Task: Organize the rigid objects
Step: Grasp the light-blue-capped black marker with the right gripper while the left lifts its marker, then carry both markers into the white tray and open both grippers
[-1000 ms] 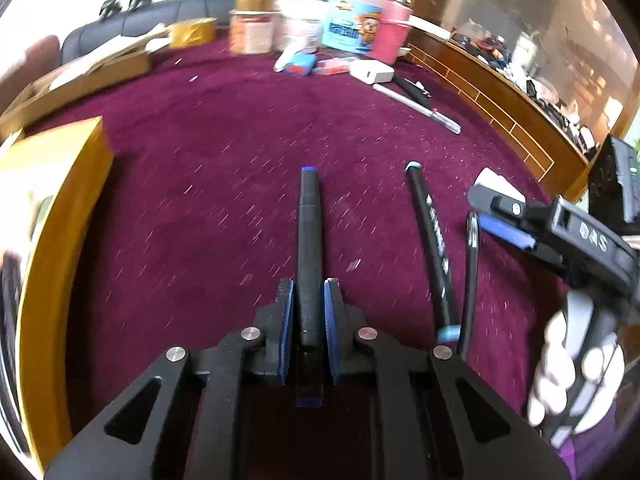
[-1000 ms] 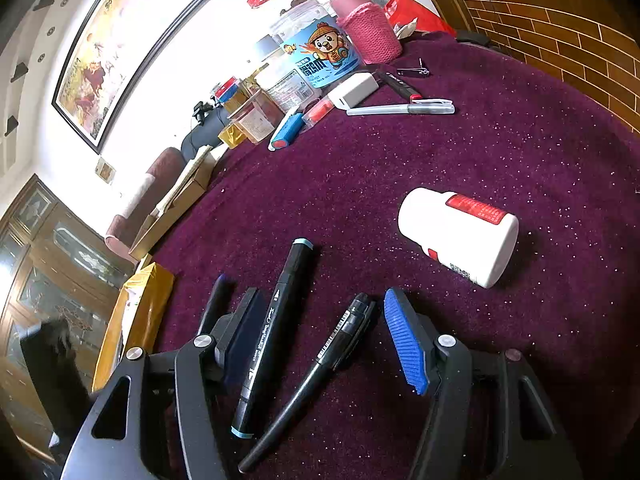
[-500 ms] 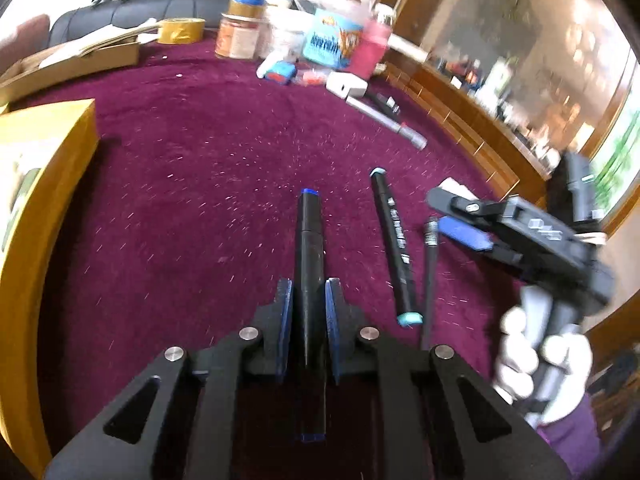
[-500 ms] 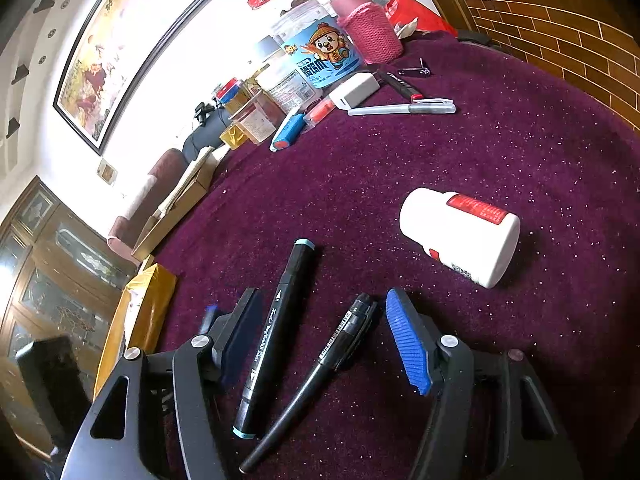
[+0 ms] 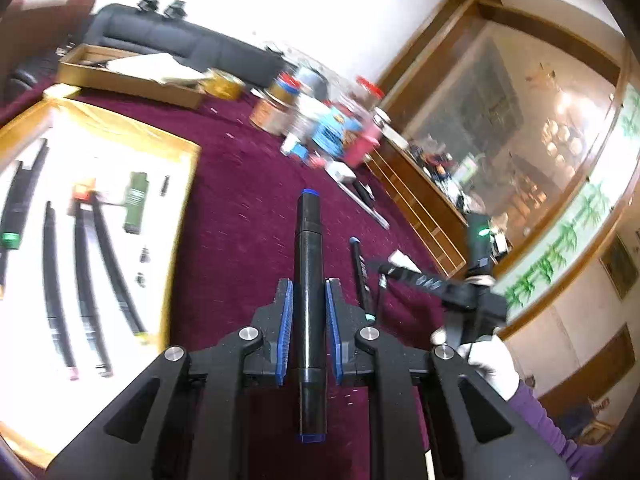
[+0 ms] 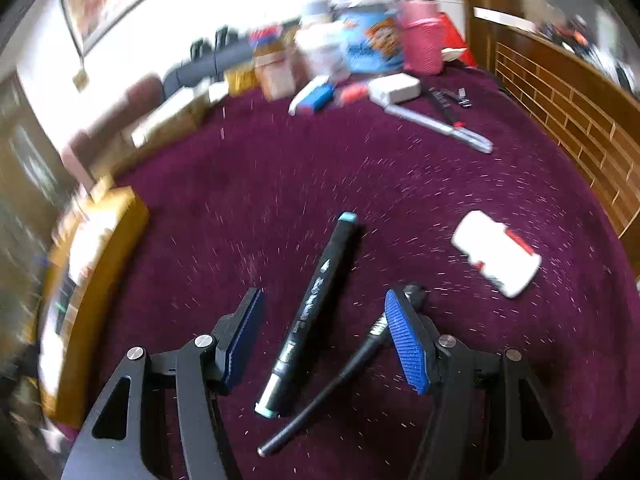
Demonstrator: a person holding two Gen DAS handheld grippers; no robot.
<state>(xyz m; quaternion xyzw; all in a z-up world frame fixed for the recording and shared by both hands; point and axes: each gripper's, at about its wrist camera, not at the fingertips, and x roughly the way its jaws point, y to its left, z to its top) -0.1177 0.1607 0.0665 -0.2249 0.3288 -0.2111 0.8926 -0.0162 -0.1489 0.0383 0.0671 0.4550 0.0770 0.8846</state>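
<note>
My left gripper (image 5: 308, 308) is shut on a black marker with blue ends (image 5: 309, 240), held clear of the purple cloth and pointing forward. To its left lies a yellow box (image 5: 188, 200) with a white floor that holds several dark pens and markers. My right gripper (image 6: 328, 300) hangs low over the cloth, its jaws closing. A teal-capped black marker (image 6: 316, 304) lies between them, untouched by the pads. A thin black pen (image 6: 340, 380) runs under the right finger. A white bottle with a red label (image 6: 496, 254) lies on its side to the right.
Jars and tubs (image 6: 360, 48) crowd the far end of the cloth, with a white block (image 6: 396, 88) and a silver pen (image 6: 440, 124) before them. A wooden brick-pattern ledge (image 6: 580, 120) borders the right side. A cardboard tray (image 5: 132, 76) sits far left. A white-gloved hand (image 5: 492, 364) holds the right gripper.
My left gripper rose with the blue-ended marker and swung left, so the yellow box's inside now shows. My right gripper rolled and shifted, with the teal marker between its jaws and the thin pen under the right finger.
</note>
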